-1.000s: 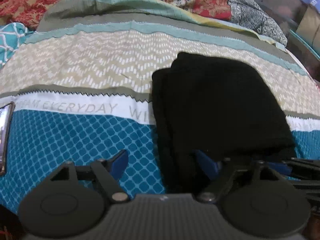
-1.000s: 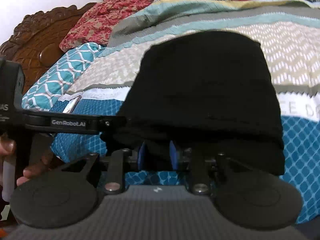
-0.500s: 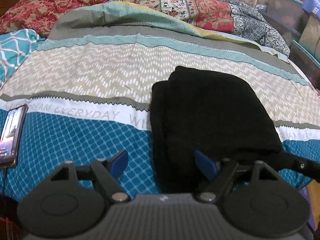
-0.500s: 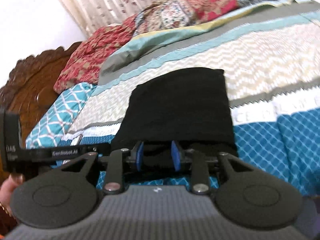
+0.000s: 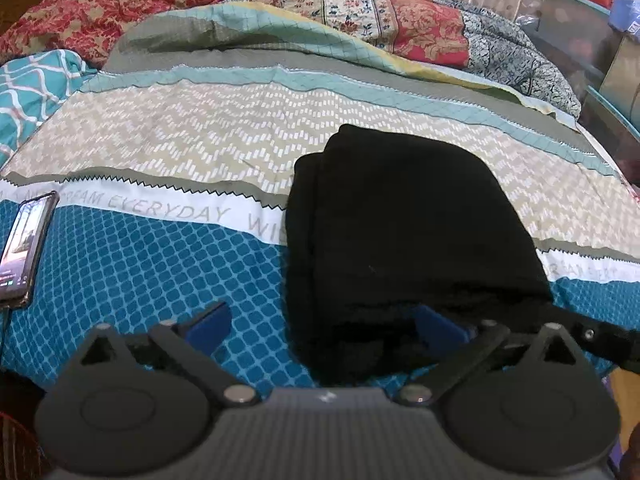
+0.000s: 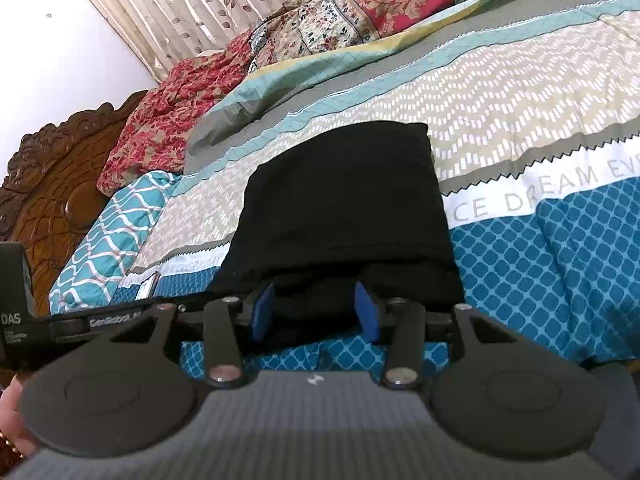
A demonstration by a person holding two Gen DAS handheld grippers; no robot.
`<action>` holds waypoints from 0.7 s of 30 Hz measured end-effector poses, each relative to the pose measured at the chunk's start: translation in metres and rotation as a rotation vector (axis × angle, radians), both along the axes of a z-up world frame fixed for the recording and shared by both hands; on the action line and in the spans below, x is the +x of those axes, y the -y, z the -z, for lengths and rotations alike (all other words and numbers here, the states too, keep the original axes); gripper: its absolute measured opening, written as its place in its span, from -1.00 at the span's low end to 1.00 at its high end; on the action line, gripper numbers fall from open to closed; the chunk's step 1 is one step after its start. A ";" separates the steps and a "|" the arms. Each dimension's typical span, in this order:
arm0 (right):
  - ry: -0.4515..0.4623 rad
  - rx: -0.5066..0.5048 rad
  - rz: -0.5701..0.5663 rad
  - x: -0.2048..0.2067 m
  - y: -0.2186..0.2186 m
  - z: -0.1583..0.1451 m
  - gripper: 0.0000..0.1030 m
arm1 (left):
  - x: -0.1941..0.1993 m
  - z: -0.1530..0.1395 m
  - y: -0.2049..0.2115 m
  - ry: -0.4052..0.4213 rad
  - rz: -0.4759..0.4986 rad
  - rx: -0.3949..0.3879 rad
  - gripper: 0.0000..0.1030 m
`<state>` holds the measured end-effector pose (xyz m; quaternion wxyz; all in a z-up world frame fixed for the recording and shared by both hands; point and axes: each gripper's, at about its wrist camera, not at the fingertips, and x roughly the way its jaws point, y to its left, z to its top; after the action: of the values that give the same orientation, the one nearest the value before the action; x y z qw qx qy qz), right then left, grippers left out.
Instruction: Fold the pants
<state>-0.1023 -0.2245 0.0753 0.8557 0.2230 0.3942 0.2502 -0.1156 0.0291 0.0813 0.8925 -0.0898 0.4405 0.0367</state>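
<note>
The black pants lie folded into a thick rectangle on the patterned bedspread. They also show in the right wrist view. My left gripper is open wide at the near edge of the bundle, its right blue pad against the cloth and its left pad over bare bedspread. My right gripper is open, its blue pads on either side of the bundle's near edge without pinching it. The left gripper's body shows at the left of the right wrist view.
A phone lies on the bedspread at the far left. Red floral quilts are piled along the back. A carved wooden headboard stands at the left. Storage boxes stand beyond the bed's right side.
My right gripper has opened, letting go of the pants' near edge, and pulled back and up. My left gripper has drawn back a little, staying open. The pants lie still.
</note>
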 end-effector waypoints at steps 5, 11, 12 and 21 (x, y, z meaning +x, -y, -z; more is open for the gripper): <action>-0.013 0.001 0.016 0.000 0.002 0.001 0.14 | -0.004 -0.005 0.007 0.006 -0.014 0.038 1.00; 0.004 -0.006 0.027 -0.002 0.005 -0.003 0.25 | -0.007 -0.009 0.013 0.021 -0.006 0.079 1.00; 0.007 -0.006 0.030 -0.003 0.005 -0.003 0.27 | -0.007 -0.010 0.013 0.018 -0.004 0.086 1.00; 0.003 0.008 0.071 -0.003 0.011 -0.002 0.42 | -0.004 -0.012 0.014 -0.003 0.024 0.134 1.00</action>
<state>-0.1048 -0.2353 0.0776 0.8638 0.2396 0.3837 0.2218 -0.1200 0.0153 0.0936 0.8961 -0.0245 0.4396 0.0558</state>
